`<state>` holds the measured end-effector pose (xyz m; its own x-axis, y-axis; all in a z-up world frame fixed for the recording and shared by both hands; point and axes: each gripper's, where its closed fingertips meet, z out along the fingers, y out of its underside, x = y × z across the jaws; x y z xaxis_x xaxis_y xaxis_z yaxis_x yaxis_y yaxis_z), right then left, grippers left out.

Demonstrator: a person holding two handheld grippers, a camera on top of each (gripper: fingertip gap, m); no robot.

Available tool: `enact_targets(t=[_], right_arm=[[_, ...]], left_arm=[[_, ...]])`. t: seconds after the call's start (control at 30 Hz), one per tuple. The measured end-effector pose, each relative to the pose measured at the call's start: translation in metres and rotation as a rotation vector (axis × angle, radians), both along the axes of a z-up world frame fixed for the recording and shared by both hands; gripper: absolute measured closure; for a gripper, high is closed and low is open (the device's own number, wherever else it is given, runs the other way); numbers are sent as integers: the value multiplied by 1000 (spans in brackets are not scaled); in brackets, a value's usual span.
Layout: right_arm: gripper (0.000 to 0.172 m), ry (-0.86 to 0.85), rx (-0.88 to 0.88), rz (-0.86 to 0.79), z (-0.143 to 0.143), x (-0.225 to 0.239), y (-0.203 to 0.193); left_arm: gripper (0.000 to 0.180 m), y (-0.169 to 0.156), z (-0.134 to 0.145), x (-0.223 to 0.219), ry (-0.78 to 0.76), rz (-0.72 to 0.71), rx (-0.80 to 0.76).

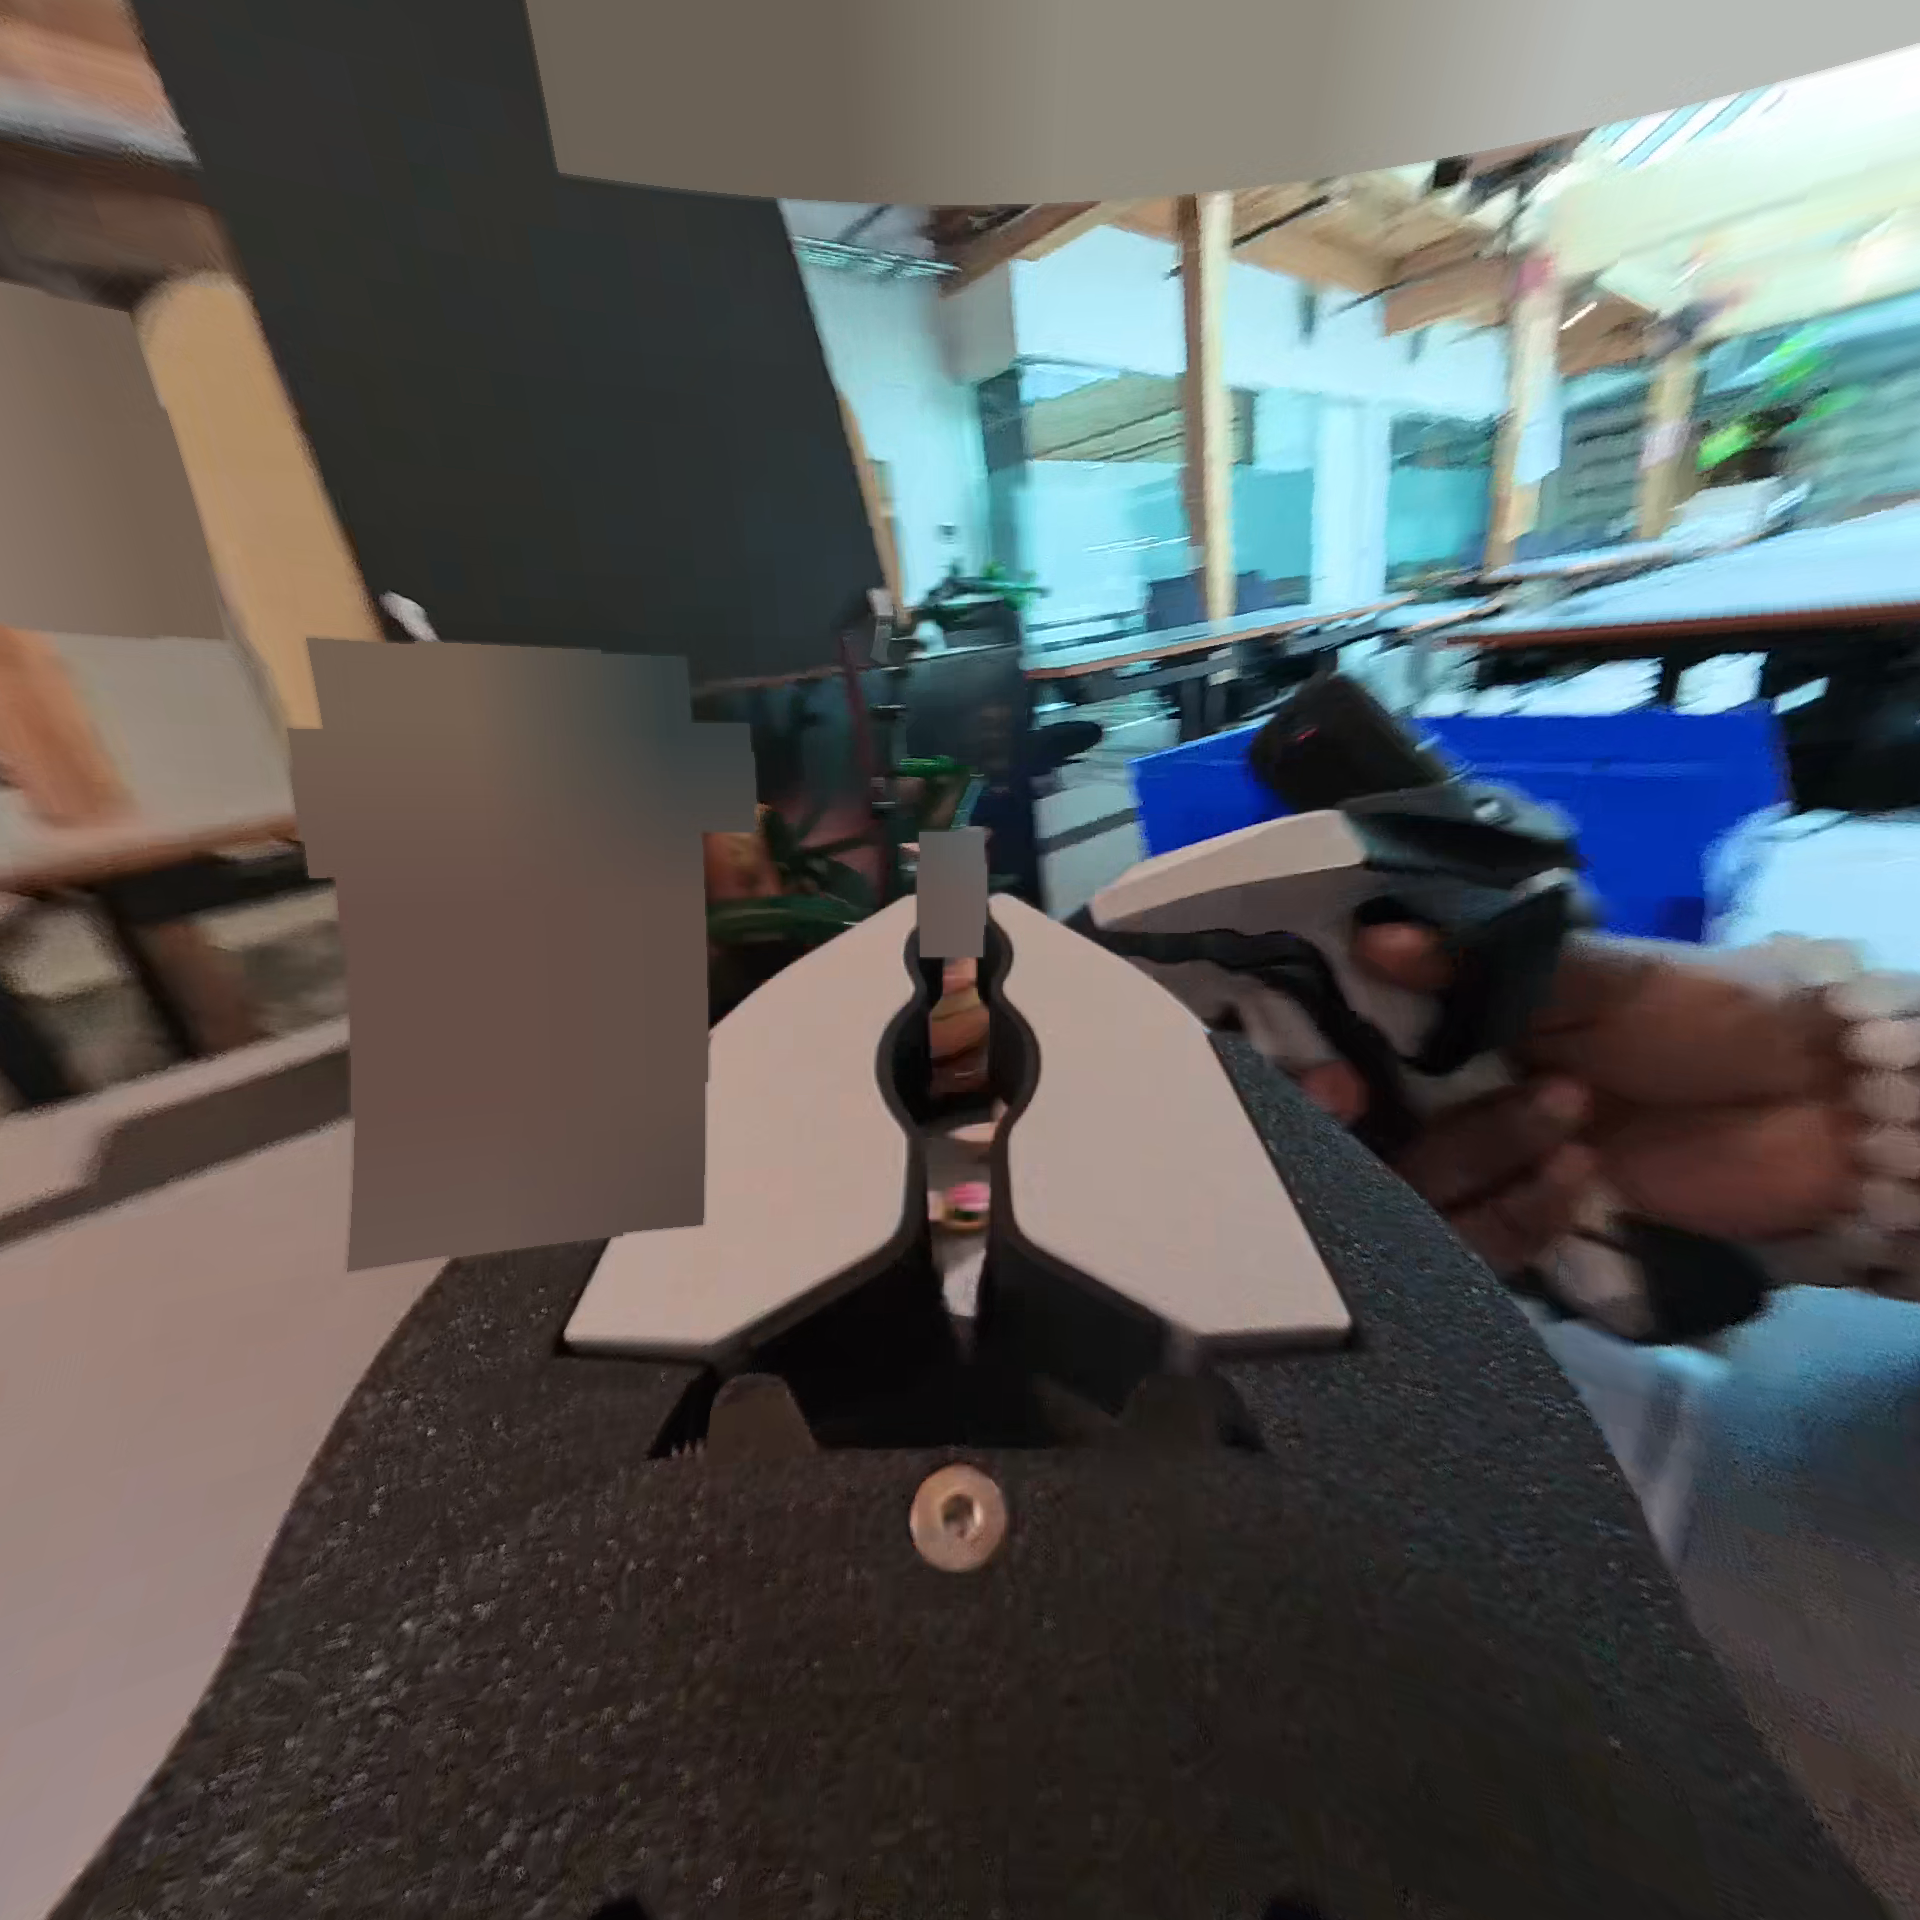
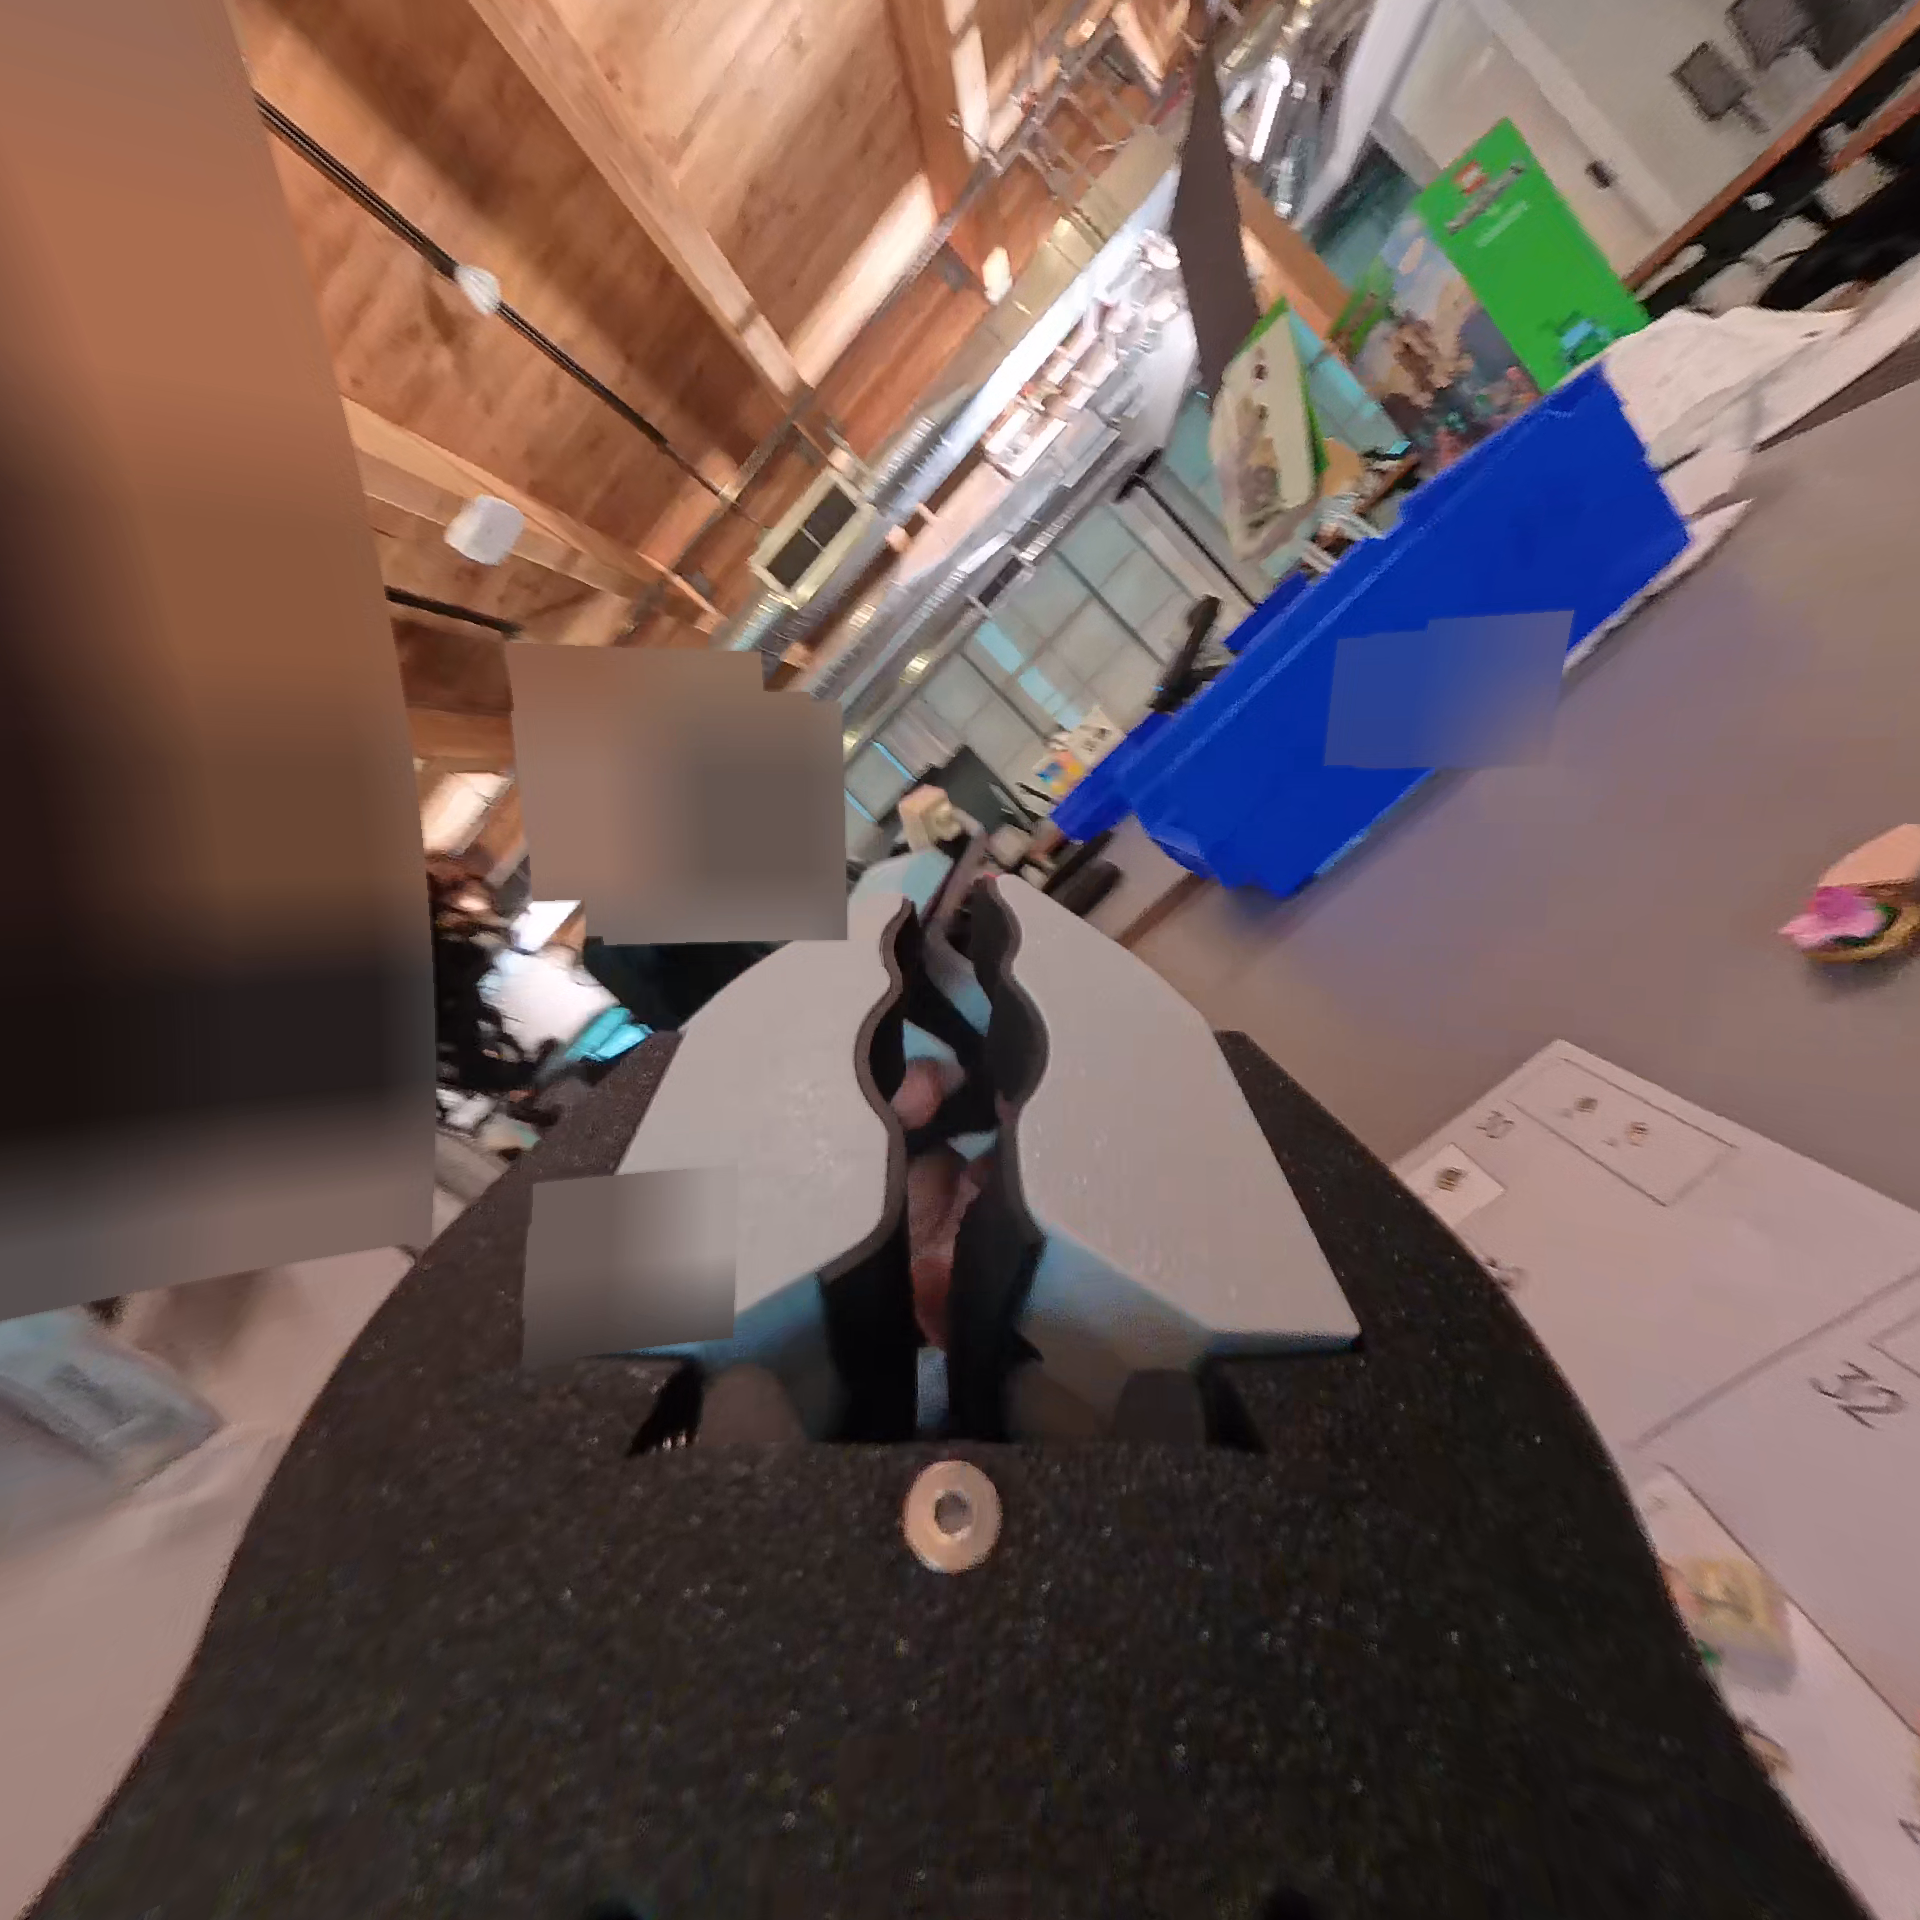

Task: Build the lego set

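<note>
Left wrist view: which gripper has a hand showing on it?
The farther right gripper, with a hand around its handle; the near left gripper shows none.

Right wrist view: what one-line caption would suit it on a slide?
Right gripper, jaws nearly closed, raised and tilted over a grey table beside blue bins.

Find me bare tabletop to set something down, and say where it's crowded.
Bare: grey tabletop between the blue bins, the pink-and-green piece and the white sheet; also the pale surface left of the left gripper. Crowded: the sheet's near end, dotted with small pieces, and right of the left gripper, where the right gripper and hand sit.
</note>
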<state>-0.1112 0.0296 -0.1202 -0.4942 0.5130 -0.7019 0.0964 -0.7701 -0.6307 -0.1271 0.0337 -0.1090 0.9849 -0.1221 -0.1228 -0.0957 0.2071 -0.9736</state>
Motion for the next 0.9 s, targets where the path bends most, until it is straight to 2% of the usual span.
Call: enact_targets(t=[0.13,0.2,0.43,0.6,0.9], right_arm=[[159,-42,217,-128,1,-8,-2],[156,-71,312,-168,1,-15,-3],[162,-54,285,-123,4,-23,-6],[168,-24,346,-96,6,-20,-8],[166,-66,454,-43,-3,-22,-10]], left_arm=[[175,0,-2,-12,351,277,38],[175,0,-3,-9,438,330,59],[175,0,-5,-7,447,342,74],[175,-1,-8,-3,519,332,74],[175,-3,-15,-2,602,363,48]])
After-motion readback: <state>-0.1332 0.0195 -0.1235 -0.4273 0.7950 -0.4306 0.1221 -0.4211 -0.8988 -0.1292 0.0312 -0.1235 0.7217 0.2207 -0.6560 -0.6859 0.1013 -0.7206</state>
